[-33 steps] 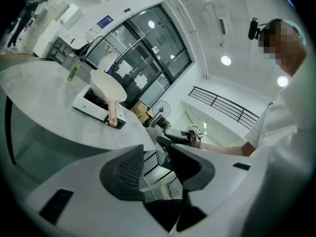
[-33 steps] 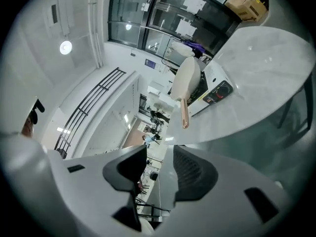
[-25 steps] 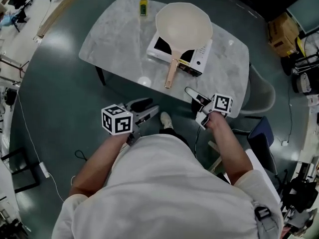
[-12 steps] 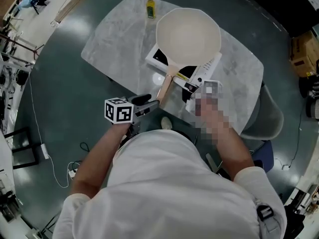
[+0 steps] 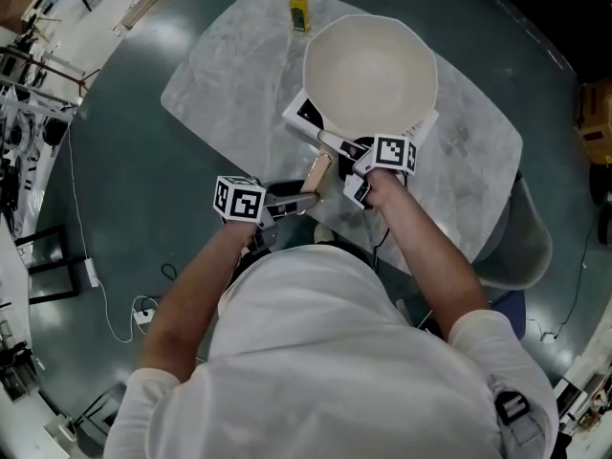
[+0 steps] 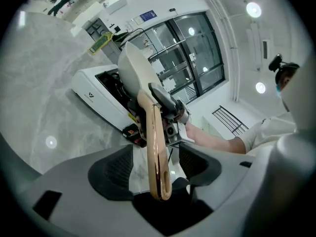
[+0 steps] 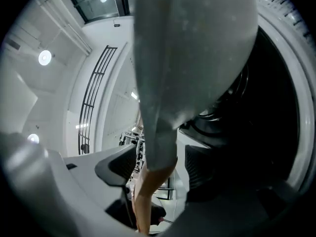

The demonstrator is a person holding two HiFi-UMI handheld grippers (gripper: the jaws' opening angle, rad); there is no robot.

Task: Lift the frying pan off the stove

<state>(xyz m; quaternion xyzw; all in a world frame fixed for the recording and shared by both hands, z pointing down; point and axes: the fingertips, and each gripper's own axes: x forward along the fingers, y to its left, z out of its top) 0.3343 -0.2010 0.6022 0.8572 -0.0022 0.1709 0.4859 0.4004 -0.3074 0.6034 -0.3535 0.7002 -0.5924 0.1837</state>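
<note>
A cream frying pan (image 5: 368,70) sits on a white single-burner stove (image 5: 304,113) on the marble table, its wooden handle (image 5: 316,172) pointing toward me. My left gripper (image 5: 292,199) is at the handle's end. In the left gripper view the handle (image 6: 153,132) runs between the jaws of that gripper (image 6: 155,157), which are opening, and neither pad touches it. My right gripper (image 5: 339,163) straddles the handle's grey neck near the pan. In the right gripper view that gripper (image 7: 160,164) stands open, with gaps on both sides, under the pan's underside (image 7: 192,48).
A yellow-green bottle (image 5: 300,8) stands at the far edge of the marble table (image 5: 220,75). A grey chair (image 5: 521,247) is tucked at the table's right. Cables (image 5: 134,314) lie on the dark floor to my left.
Both grippers have moved forward from in front of my body to the pan's handle. Their jaws now stand on either side of it. The pan has not moved.
</note>
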